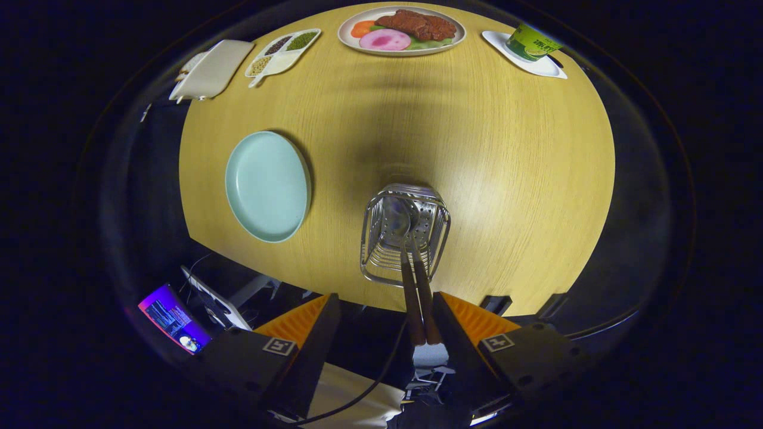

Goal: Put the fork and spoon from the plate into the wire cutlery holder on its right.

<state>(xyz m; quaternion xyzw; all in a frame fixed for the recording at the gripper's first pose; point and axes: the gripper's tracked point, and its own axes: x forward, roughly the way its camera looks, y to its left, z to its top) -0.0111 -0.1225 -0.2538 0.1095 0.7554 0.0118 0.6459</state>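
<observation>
Wooden bench (506, 179) is carrying an empty plate (268, 186); gripper (387, 333) is gaping wide, holding nothing; both handles (417, 292) are leaning against one finger and risking tipping the wire holder (372, 250).

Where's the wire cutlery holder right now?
The wire cutlery holder stands on the table's near edge, just ahead of the open gripper, right of the empty plate.

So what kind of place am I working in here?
Likely a staged dining table in a booth: a plate of mock food, a wire cutlery holder holding utensils, an empty plate. Gripper fingers open.
</observation>
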